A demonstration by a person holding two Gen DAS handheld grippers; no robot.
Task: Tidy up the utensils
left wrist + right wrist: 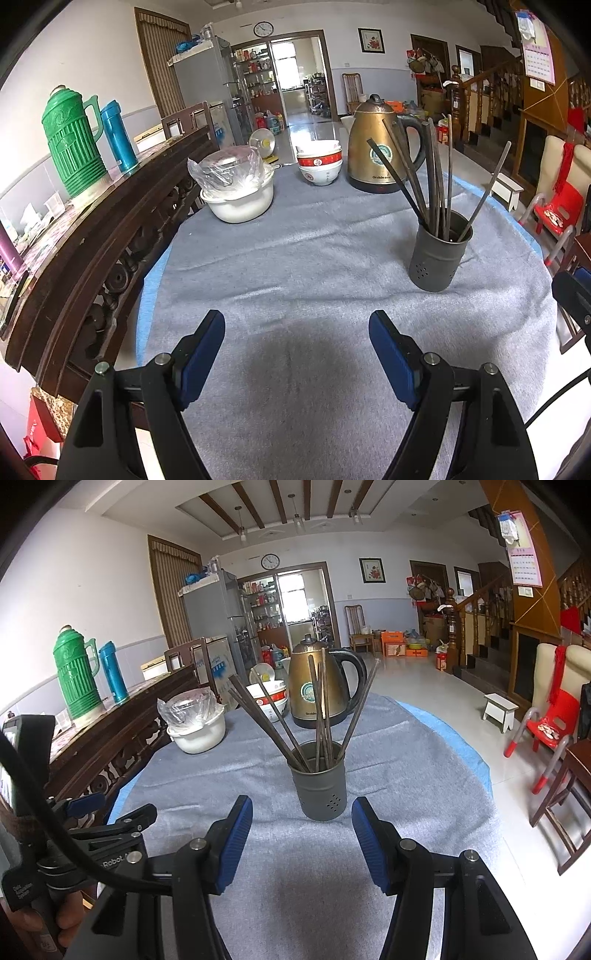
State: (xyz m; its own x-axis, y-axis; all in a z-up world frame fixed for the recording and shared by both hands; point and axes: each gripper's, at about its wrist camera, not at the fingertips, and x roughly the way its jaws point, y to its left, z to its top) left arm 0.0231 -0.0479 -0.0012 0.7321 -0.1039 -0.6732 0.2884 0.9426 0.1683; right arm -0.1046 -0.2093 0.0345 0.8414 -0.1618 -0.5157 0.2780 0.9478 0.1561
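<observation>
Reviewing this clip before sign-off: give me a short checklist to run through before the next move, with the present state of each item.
1. Dark grey perforated metal holder upright on the grey cloth: ok.
2. Dark chopsticks all standing in the holder: ok.
3. No loose utensils on the cloth: ok.
4. Left tool open, empty: ok.
5. Right tool open, empty, clear of the holder: ok.
6. Brass-coloured electric kettle stands apart behind the holder: ok.

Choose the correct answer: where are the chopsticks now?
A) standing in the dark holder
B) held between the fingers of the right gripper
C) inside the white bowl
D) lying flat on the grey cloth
A: the chopsticks stand fanned out in the dark holder on the grey cloth, and the right gripper is open with nothing between its fingers.
</observation>
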